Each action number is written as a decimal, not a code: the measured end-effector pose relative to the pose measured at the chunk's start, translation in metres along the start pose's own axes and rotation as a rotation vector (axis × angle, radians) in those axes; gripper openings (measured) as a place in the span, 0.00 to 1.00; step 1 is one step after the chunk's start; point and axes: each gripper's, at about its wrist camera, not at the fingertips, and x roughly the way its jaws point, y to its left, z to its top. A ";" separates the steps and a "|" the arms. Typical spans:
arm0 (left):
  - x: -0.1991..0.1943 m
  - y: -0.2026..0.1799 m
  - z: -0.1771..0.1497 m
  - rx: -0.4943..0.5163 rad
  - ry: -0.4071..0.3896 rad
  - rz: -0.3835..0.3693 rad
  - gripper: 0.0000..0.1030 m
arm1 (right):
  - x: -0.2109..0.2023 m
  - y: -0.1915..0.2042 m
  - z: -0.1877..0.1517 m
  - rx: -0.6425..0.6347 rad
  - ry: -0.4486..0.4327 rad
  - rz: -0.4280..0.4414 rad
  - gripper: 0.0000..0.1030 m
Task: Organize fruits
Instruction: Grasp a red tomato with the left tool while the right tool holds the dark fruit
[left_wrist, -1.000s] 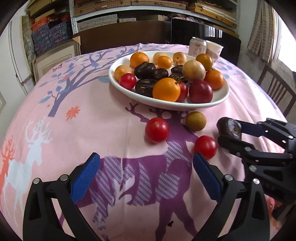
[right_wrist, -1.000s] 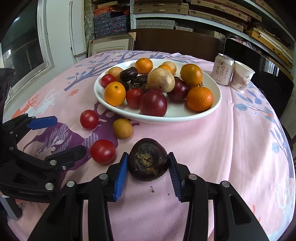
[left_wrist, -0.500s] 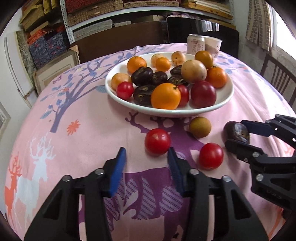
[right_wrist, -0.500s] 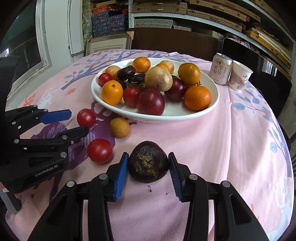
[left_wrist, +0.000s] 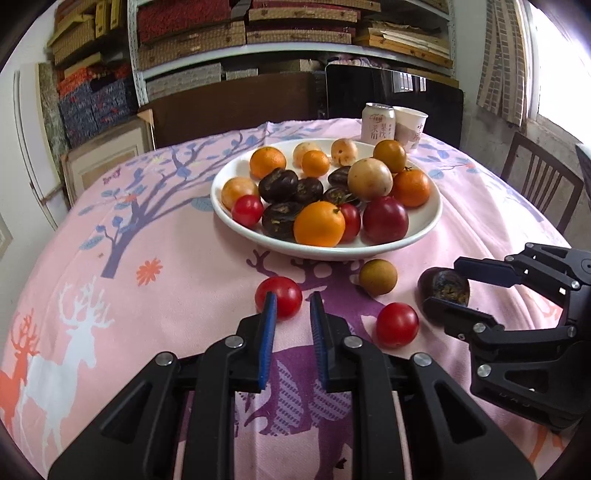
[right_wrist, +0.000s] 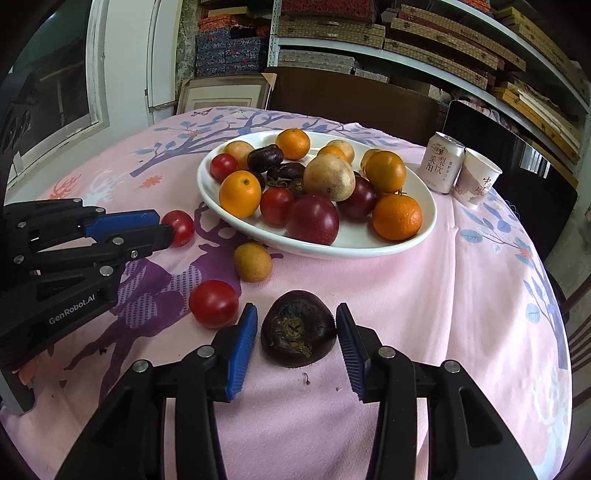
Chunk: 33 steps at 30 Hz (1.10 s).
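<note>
"GenRobot.AI" is printed in white on the black body of my left gripper (right_wrist: 168, 227), and the pale drink can (left_wrist: 377, 123) at the far side of the surface bears Chinese characters, as does the paper cup (left_wrist: 410, 127) touching it; I cannot read either clearly. A pink cloth with purple deer and trees (left_wrist: 147, 236) covers the surface, and shelves of woven boxes (left_wrist: 258, 33) fill the wall behind. The white plate (left_wrist: 424, 225) sits mid-surface, piled with oranges, dark purple fruits, red tomatoes, two deep red plum-like fruits and a large tan round one. Four fruits lie loose on the cloth in front of it. My left jaws are narrowed to a small gap with their tips at a red tomato (left_wrist: 284, 295), nothing gripped that I can see. A small tan-brown fruit (left_wrist: 378, 277) sits just beside the plate's rim, and a second red tomato (left_wrist: 397, 325) lies near it, between my two grippers. My right gripper (right_wrist: 295, 325) stands partly open around a dark purple fruit (right_wrist: 299, 328), a sliver of cloth showing between each blue pad and its skin; it rests on the cloth, glossy, with a rough brown calyx scar facing me.
</note>
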 end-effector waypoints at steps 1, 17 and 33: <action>-0.002 -0.002 0.000 0.009 -0.010 -0.002 0.18 | 0.001 -0.002 0.000 0.009 0.005 0.002 0.45; 0.040 0.016 0.006 -0.076 0.159 -0.057 0.66 | 0.004 -0.002 0.001 0.011 0.020 0.006 0.79; 0.016 0.021 0.009 -0.091 0.029 -0.084 0.30 | 0.012 -0.013 0.000 0.061 0.055 0.002 0.80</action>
